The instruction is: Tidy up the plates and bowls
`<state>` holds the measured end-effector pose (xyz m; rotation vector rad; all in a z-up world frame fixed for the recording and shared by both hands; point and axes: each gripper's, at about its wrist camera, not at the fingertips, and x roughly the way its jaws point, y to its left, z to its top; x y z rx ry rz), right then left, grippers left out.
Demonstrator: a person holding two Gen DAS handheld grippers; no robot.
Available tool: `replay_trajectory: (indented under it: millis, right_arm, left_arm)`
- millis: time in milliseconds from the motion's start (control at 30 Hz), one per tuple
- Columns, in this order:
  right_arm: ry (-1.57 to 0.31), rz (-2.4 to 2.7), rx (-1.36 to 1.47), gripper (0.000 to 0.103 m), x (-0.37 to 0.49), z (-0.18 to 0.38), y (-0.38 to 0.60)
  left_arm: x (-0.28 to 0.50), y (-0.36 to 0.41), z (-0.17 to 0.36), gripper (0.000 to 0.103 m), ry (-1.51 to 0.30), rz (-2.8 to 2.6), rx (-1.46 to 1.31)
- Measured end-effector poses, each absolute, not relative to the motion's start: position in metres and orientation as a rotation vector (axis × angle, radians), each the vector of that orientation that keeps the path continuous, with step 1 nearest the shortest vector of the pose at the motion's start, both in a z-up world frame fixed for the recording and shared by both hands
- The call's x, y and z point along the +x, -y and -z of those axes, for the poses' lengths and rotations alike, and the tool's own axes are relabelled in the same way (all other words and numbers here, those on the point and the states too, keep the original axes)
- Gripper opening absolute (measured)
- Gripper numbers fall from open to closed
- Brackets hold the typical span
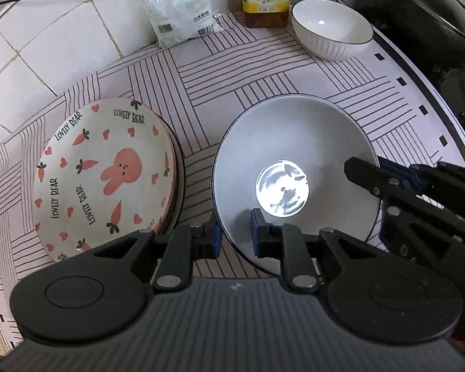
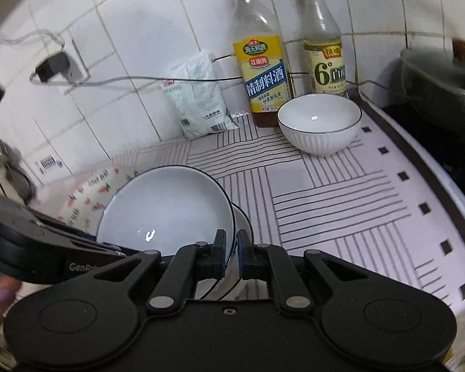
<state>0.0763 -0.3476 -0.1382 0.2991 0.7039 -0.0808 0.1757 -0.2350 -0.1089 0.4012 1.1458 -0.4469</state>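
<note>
On the striped mat (image 1: 263,71), near its middle, both grippers clamp the rim of one grey plate (image 1: 294,142): the left gripper (image 1: 236,235) at its near edge, the right gripper (image 2: 231,255) at its right edge. Just left lies the rabbit-print plate (image 1: 102,179); far right stands a white bowl (image 1: 331,29).

Home kitchen, tiled wall (image 2: 133,31), cooking wine bottle (image 2: 263,62), probably a wok (image 1: 424,15)
</note>
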Motion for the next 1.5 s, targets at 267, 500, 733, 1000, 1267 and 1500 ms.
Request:
replay_trajectory:
  millis: [267, 500, 733, 1000, 1267, 1500]
  right_arm:
    - [-0.717, 0.104, 0.145, 0.011, 0.085, 0.140, 0.334]
    - [-0.717, 0.077, 0.117, 0.017, 0.088, 0.141, 0.339]
    - [-0.652, 0.003, 0.145, 0.038, 0.066, 0.121, 0.359]
    - [-0.583, 0.070, 0.062, 0.060, 0.052, 0.107, 0.393]
    - [-0.618, 0.149, 0.144, 0.072, 0.080, 0.148, 0.435]
    - [-0.622, 0.163, 0.211, 0.095, 0.115, 0.181, 0.452]
  left_arm:
    - [0.186, 0.232, 0.117, 0.018, -1.188, 0.446, 0.359]
    - [0.187, 0.232, 0.117, 0.018, -1.197, 0.467, 0.360]
    - [0.186, 0.223, 0.085, 0.032, -1.156, 0.529, 0.351]
    - [0.206, 0.238, 0.043, 0.041, -1.052, 0.598, 0.286]
    - [0.231, 0.278, 0.036, 0.066, -0.962, 0.636, 0.337]
    - [0.268, 0.332, 0.057, 0.068, -0.968, 0.652, 0.349]
